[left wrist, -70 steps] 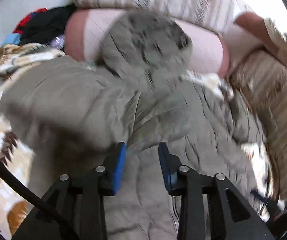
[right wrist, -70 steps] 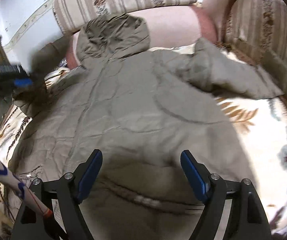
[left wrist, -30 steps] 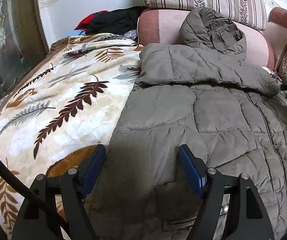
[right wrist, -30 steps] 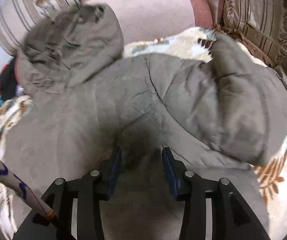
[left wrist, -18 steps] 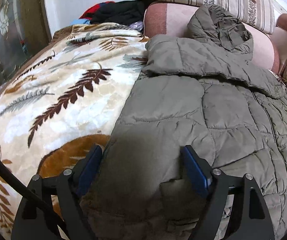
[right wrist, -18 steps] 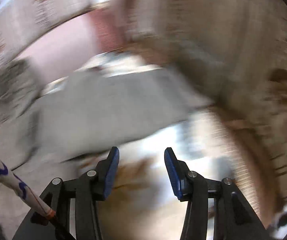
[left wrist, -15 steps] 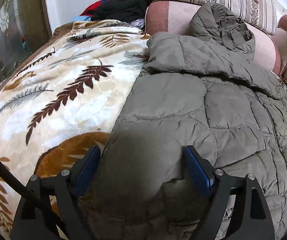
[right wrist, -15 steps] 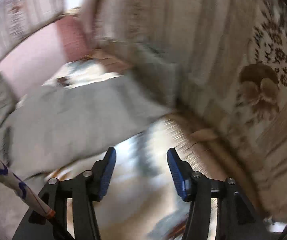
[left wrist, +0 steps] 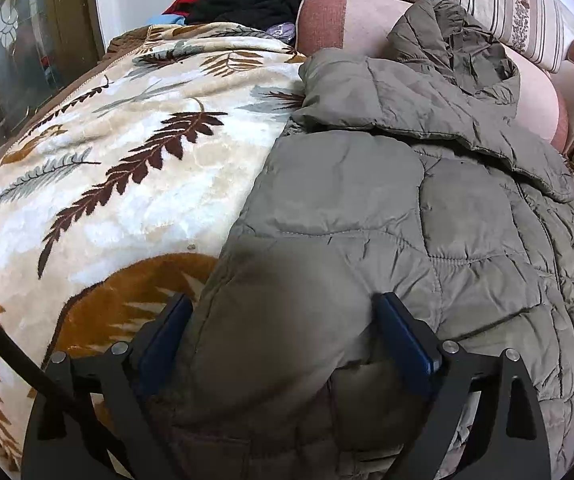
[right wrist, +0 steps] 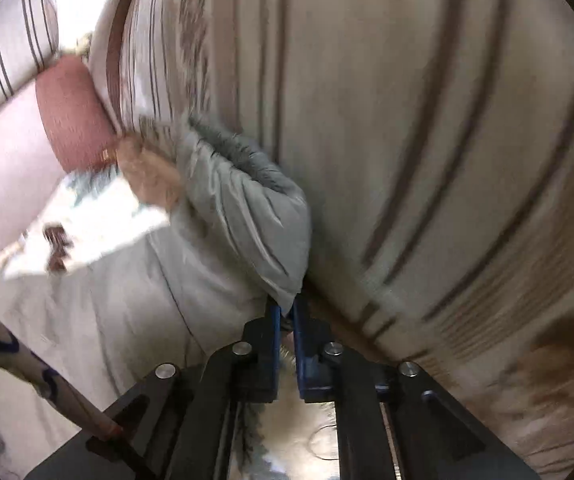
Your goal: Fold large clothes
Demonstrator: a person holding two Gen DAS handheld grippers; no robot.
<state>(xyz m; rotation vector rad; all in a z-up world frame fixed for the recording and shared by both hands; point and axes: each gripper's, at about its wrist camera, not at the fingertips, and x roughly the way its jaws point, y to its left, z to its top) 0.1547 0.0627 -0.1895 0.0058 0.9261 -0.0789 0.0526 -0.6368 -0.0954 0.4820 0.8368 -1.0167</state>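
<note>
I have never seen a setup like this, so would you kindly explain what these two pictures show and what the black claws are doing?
A person holds a two-finger claw in each hand, and each claw carries a wide-angle camera looking along its fingers.

Left view: the left claw stands wide over the hem of an olive padded jacket. Its jaws have just been opening, and the pads do not seem to press the fabric. The jacket lies on a leaf-patterned blanket, with one sleeve folded across and the hood against a pink bolster.

Right view, blurred: the right claw has just snapped shut on the other sleeve's end, beside a striped cushion.
</note>
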